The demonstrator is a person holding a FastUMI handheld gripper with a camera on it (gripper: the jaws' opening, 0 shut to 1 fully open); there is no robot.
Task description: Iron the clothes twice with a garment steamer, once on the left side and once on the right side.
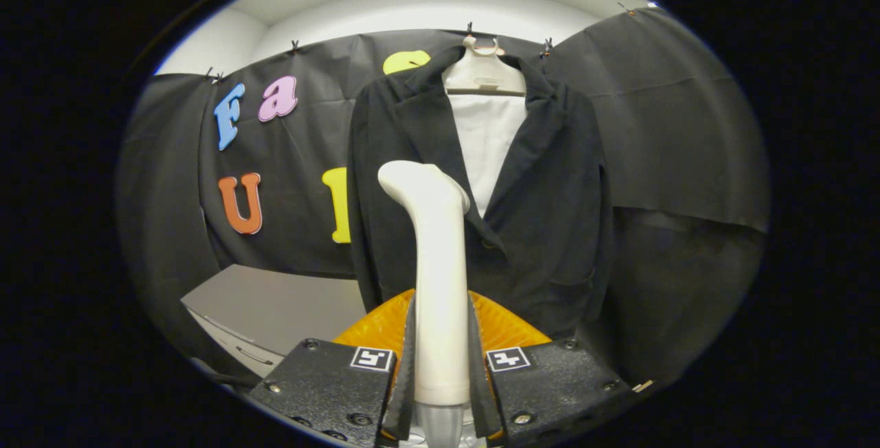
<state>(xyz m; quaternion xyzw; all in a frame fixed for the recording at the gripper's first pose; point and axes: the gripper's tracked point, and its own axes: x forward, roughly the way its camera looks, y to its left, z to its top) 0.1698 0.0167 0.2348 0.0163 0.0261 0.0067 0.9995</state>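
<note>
A white garment steamer [438, 276] stands upright between my fingers, its handle clamped on both sides and its bent head pointing left toward the jacket's left half. My gripper [441, 359] is shut on that handle. Beyond the steamer hangs a black jacket [550, 214] on a white hanger [483, 73], open at the front over a white shirt [487, 142]. The steamer's head looks a short way off the cloth; I cannot tell if it touches.
A grey table or cabinet [275, 307] sits low to the left, under the black cloth wall [660, 125]. An orange ribbed object [505, 328] lies just behind my fingers, under the steamer.
</note>
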